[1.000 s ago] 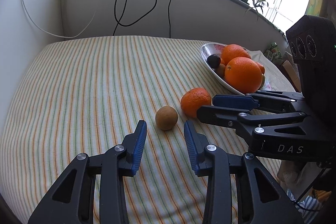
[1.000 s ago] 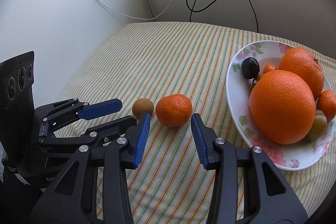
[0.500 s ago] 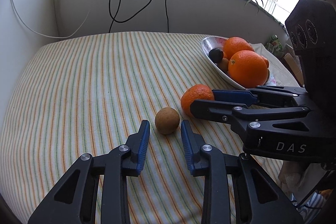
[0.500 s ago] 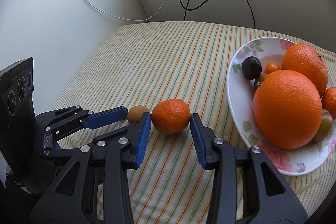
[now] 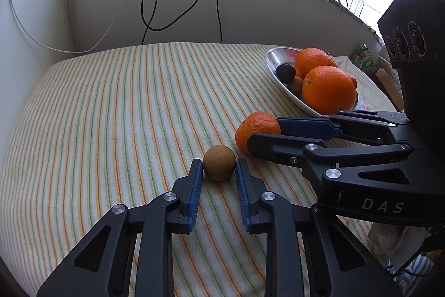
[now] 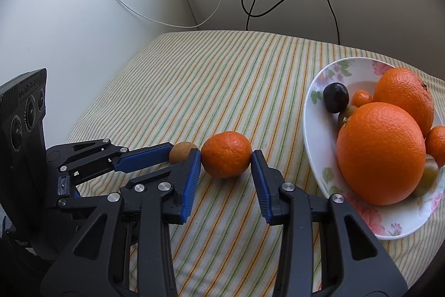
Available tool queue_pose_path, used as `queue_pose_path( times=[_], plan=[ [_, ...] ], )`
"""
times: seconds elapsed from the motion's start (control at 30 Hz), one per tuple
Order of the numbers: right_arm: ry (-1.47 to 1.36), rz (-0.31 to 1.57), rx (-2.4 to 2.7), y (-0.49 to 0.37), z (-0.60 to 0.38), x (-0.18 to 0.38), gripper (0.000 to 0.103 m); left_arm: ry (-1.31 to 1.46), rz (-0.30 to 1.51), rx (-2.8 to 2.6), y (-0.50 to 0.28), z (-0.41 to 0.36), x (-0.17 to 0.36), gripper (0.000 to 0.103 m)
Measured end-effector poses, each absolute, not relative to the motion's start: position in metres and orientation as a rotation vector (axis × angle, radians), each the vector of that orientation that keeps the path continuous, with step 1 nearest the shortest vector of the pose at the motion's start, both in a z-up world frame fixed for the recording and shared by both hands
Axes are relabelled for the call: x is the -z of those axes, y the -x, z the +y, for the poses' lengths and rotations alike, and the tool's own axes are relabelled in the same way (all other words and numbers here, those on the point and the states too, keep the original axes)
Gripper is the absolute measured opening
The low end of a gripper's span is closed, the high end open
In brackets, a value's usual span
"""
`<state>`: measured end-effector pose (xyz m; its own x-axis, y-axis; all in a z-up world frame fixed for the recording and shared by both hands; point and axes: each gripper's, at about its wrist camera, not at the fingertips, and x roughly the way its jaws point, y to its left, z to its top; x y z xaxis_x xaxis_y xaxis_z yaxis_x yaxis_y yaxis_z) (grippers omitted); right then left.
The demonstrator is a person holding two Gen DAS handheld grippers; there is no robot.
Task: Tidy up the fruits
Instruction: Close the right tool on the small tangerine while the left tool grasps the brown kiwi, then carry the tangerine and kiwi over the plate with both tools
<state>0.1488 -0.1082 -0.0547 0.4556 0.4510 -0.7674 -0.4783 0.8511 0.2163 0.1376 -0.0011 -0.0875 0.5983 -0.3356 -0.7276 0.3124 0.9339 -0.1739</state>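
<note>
1. Two loose fruits lie side by side on the striped cloth-covered worktop [image 5: 111,107]: a small round brown fruit [image 5: 219,162] and a small orange mandarin [image 6: 225,154], both just short of the white floral-patterned plate [image 6: 317,135].
2. Left tongs [image 5: 217,169]: the blue ribbed pads bracket the brown fruit on both sides, at or very near its skin. Whether they press on it cannot be told, so the grip counts as undecided.
3. Right tongs [image 6: 225,157]: apart, straddling the mandarin. The left pad sits against or just beside the peel; a clear gap shows at the right pad.
4. The plate already carries two large oranges [image 6: 381,152], a dark plum-like fruit [image 6: 336,97] and several smaller fruits; the free space is near its front rim.
5. Step in hand (judgement): a paired pick-up, each pair of tongs set on its own fruit, neither fruit lifted off the cloth.
6. Next move (judgement): both tongs need to close firmly but gently, then rise straight up before travelling toward the plate. The two tongs lie close together, the right one's left finger passing just beside the brown fruit, so the lifts call for separation to avoid a knock.
7. Risk (judgement): round fruit may roll out of a shallow tip grip; deeper seating between the pads would help.
</note>
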Motion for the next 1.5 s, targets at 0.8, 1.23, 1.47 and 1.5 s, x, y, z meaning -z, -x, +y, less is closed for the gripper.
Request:
queue_pose_path(
  times=[0.8, 1.23, 1.47, 1.5],
  plan=[
    [-0.025, 0.882, -0.618, -0.13, -0.13, 0.03, 0.038, 0.05, 0.79, 0.355, -0.119, 0.009, 0.065, 0.022],
    [-0.061, 0.829, -0.605, -0.112, -0.165, 0.001, 0.038, 0.061, 0.755, 0.363, -0.122, -0.001, 0.048, 0.022],
    [-0.077, 0.808, -0.557, -0.108, -0.204, -0.006, 0.038, 0.065, 0.737, 0.399, -0.13, -0.022, 0.04, 0.022],
    [-0.077, 0.805, -0.548, -0.106, -0.212, -0.006, 0.038, 0.063, 0.735, 0.404, -0.131, -0.025, 0.04, 0.022]
  ],
)
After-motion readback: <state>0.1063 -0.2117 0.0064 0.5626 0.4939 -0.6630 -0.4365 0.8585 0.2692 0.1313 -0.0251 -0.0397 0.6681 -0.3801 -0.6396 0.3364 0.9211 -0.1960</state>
